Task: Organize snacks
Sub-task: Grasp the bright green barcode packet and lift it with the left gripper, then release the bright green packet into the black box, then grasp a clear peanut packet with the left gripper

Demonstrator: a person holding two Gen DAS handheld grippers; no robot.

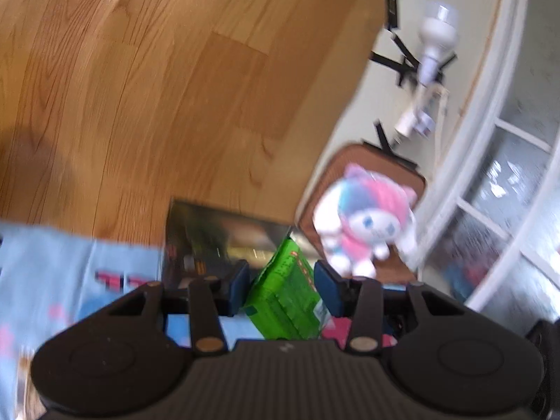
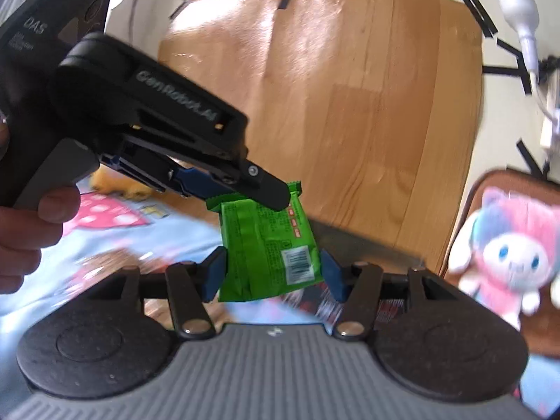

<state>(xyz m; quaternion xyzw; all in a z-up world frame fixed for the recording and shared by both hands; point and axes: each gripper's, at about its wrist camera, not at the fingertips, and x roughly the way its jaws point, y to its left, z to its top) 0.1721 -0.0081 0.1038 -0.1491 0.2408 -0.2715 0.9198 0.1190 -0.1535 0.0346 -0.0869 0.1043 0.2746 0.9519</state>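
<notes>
So the green snack packet (image 2: 267, 245) is up in the air, barcode side facing the right wrist camera, above a light blue patterned cloth (image 2: 182, 241). Both grippers are on it at once. The left gripper (image 2: 276, 197) comes in from the left of the packet and pinches its crimped top edge, jaws narrowed down on the seam. The right gripper (image 2: 273, 274) sits below that, jaws fairly wide, one blue pad on each side edge of the packet. A hand (image 2: 26, 238) grips the left gripper's handle. Behind the packet is a wood-grain board (image 2: 350, 87). Right of it a pink and white plush toy (image 2: 507, 255) sits on a brown seat (image 1: 392, 161). Pretty blurry overall.
</notes>
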